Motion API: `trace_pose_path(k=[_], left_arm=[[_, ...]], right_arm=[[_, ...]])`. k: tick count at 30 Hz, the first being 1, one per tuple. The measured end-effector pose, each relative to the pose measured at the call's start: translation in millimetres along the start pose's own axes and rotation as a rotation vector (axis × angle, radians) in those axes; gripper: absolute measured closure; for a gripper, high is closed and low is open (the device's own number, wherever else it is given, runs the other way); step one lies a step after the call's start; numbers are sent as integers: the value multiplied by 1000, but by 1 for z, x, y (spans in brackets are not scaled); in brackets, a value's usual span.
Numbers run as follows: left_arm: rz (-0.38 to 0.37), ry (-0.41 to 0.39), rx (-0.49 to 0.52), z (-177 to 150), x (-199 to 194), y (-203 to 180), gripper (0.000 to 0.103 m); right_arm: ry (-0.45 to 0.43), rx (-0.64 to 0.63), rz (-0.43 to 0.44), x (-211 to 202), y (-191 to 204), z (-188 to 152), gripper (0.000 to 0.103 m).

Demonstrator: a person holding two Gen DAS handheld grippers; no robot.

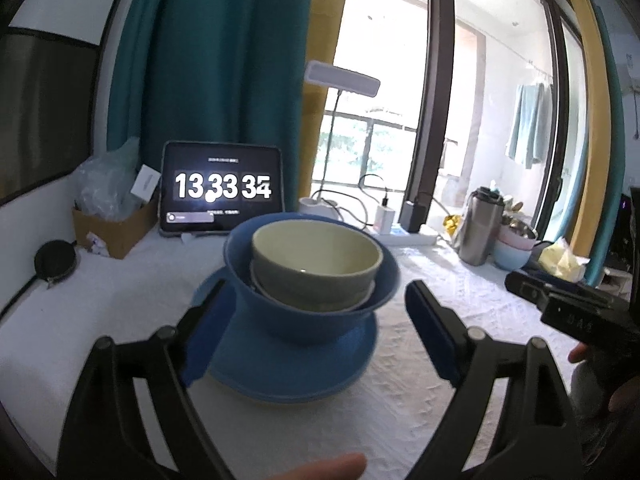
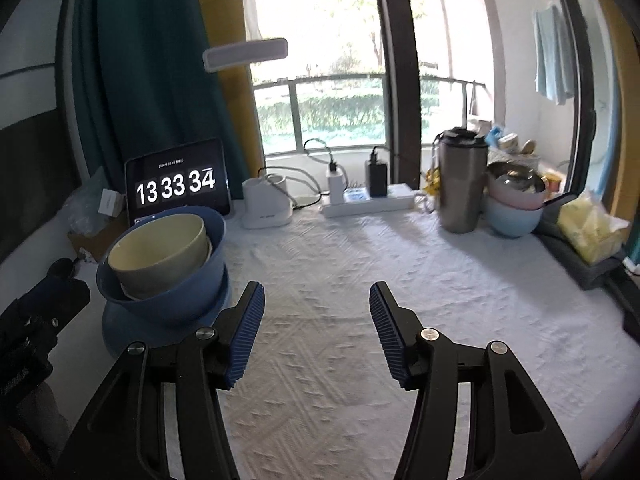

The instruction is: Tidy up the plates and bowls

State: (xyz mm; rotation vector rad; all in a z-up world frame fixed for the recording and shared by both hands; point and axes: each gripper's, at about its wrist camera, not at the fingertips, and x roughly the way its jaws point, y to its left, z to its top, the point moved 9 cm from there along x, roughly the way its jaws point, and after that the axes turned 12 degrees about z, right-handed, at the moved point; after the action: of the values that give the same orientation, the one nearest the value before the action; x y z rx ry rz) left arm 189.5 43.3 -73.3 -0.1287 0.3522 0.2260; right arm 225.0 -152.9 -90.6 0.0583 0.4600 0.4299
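A blue plate (image 1: 292, 368) lies on the white cloth. On it stands a blue bowl (image 1: 280, 312), and a grey-green bowl (image 1: 316, 268) is nested in that, tilted, with a thin pale rim showing under it. My left gripper (image 1: 316, 286) is open wide, its blue pads on either side of the stack's near face and clear of it. In the right wrist view the same plate (image 2: 116, 332), blue bowl (image 2: 168, 300) and grey-green bowl (image 2: 160, 256) sit at the left. My right gripper (image 2: 317, 292) is open over bare cloth to the right of the stack, with nothing between its fingers.
At the back stand a tablet clock (image 1: 222, 188), a lamp base (image 2: 266, 204), a power strip (image 2: 368, 200) with chargers, a steel tumbler (image 2: 460, 184) and stacked pink and light blue bowls (image 2: 514, 208). A cardboard box (image 1: 116, 228) sits back left and a yellow packet (image 2: 588, 228) at the right.
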Motion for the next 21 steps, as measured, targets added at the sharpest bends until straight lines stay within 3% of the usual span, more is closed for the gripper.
trace_pose_path(k=[4,10,21], left_arm=[[-16,-23,-20,0,-9,-8,15],[-14,-113,39,1,-30,-30,14],[-80,-142,86,0,-51,-64,12]], right_arm=[[-31,-28,-30,-19,-9,-2,45],[-59,-31,-44,-44,-24,-9,45],[-118,-45,-77,-89,-45,-18,45]])
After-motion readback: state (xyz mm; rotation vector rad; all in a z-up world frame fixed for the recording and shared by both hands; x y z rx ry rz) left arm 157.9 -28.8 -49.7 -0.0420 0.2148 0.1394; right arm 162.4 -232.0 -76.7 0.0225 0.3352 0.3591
